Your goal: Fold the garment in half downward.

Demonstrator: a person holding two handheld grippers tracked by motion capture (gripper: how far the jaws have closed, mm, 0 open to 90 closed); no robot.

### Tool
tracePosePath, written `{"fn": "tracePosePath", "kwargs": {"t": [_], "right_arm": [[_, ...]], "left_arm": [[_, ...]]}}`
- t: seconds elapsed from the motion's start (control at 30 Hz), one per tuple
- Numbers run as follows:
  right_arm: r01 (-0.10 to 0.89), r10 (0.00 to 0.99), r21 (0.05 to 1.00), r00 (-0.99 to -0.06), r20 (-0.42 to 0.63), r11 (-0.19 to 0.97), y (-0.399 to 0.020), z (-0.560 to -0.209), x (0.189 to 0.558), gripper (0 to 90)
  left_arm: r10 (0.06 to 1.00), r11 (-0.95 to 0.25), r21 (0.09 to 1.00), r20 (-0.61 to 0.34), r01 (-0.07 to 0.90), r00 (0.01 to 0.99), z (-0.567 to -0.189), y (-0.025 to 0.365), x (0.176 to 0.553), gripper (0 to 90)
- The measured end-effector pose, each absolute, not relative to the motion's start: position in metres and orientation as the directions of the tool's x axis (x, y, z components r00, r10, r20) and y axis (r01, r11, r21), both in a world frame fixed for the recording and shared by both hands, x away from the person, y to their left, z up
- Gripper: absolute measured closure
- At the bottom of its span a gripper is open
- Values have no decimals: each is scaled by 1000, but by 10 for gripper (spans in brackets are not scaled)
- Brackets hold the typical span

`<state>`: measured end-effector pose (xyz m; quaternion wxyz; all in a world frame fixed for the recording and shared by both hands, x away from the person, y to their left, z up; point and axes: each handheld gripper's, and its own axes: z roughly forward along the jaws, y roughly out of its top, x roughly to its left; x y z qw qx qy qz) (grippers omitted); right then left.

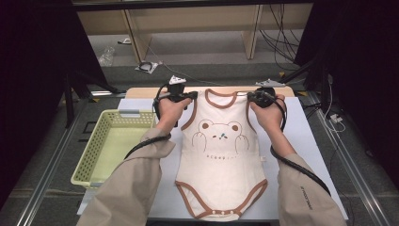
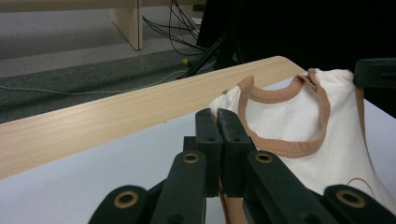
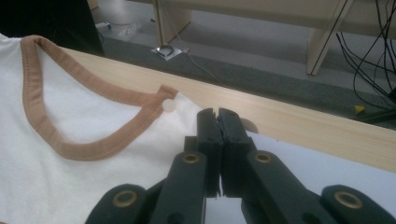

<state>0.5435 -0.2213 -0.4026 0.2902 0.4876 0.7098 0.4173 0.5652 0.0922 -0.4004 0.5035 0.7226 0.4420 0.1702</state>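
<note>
A cream baby bodysuit (image 1: 221, 162) with brown trim and a bear print lies flat on the white table top (image 1: 306, 141), neck at the far end. My left gripper (image 1: 188, 95) is shut on its left shoulder; in the left gripper view the jaws (image 2: 217, 114) are pressed together with brown trim (image 2: 229, 205) between them and the shoulder corner (image 2: 224, 99) just past the tips. My right gripper (image 1: 251, 96) is shut on the right shoulder; its jaws (image 3: 217, 112) close at the fabric's edge beside a white snap button (image 3: 168, 105).
A pale yellow-green plastic basket (image 1: 113, 141) stands at the table's left side. A wooden strip (image 1: 141, 92) runs along the far edge. Beyond it lie grey floor, loose cables (image 1: 277, 42) and wooden furniture legs (image 1: 251, 37).
</note>
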Motion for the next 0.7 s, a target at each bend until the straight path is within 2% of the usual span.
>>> {"fn": "tracePosePath", "kwargs": {"t": [0.7], "right_arm": [[427,922,889,-387,11,168,-227,-409,528,892]], "left_arm": [[789,-42,879,-263,475,555,-412,102,549,879]]}}
